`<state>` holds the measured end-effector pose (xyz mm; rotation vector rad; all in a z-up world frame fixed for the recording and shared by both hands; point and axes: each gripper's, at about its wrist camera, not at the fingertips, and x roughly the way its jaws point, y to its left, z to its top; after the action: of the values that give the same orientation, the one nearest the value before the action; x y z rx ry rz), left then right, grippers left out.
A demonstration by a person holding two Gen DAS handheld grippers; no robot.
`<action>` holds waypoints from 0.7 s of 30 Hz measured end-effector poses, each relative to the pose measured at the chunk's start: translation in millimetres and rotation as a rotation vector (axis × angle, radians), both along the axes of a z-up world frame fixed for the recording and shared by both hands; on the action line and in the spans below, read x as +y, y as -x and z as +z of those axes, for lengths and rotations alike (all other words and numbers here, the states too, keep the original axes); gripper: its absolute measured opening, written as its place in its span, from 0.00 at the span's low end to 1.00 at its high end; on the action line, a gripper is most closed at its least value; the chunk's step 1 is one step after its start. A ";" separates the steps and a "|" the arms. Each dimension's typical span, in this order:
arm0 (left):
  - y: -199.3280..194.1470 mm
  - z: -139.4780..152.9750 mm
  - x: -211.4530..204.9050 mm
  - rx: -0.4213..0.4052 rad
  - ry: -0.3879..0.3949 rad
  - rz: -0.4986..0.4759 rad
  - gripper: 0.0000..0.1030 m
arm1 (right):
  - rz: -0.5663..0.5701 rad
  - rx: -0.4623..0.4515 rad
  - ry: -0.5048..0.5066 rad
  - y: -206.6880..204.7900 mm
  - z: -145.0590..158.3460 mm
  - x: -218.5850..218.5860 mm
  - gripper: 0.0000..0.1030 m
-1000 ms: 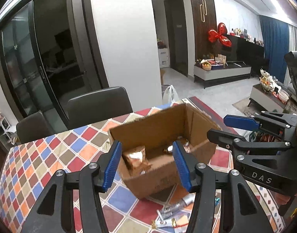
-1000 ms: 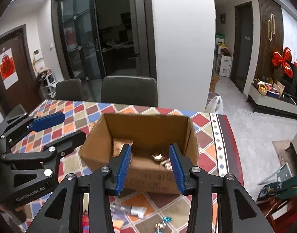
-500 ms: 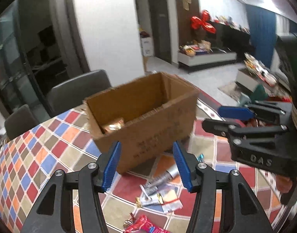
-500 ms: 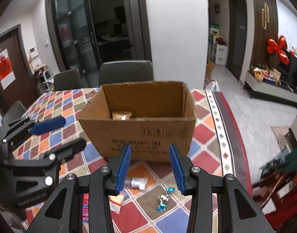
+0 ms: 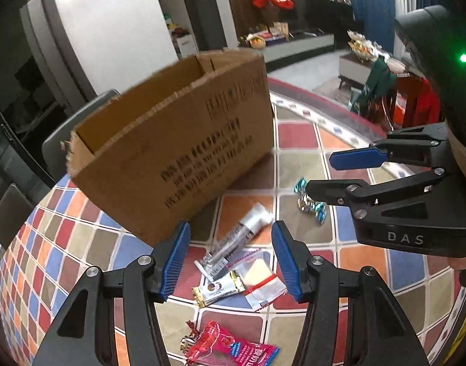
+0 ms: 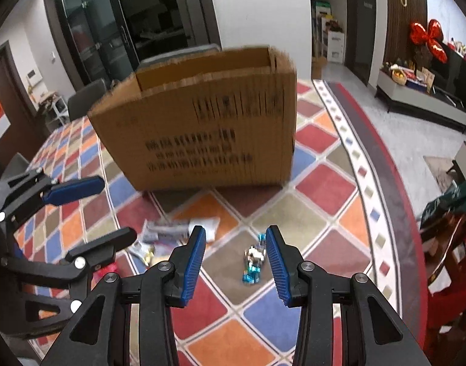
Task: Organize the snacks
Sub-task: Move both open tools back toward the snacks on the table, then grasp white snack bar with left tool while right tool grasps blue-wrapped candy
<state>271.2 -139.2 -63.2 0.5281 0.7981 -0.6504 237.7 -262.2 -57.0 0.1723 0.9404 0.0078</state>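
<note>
Snacks lie scattered on the checkered tablecloth before the cardboard box. My left gripper gapes over a silver tube; my right gripper gapes empty beside blue candies.

The left gripper and right gripper both angle downward, side by side. Each has its blue-padded jaws parted, with nothing clamped between them.
</note>
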 end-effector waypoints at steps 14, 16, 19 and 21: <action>-30.5 -58.8 -14.6 0.087 -0.153 -0.054 0.53 | -0.030 0.128 0.003 -7.4 -47.5 -0.9 0.41; -35.3 -63.9 -16.1 0.097 -0.158 -0.050 0.53 | -0.040 0.143 0.000 -9.5 -52.2 -2.8 0.41; -42.4 -72.1 -18.9 0.103 -0.171 -0.047 0.53 | -0.050 0.158 -0.002 -12.8 -57.9 -3.7 0.41; -46.5 -75.4 -20.1 0.109 -0.174 -0.039 0.54 | -0.051 0.165 -0.002 -14.2 -60.7 -3.7 0.41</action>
<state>317.7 -159.3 -138.5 0.6720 0.9545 -0.6535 251.9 -265.9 -117.8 0.2008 1.1000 -0.0539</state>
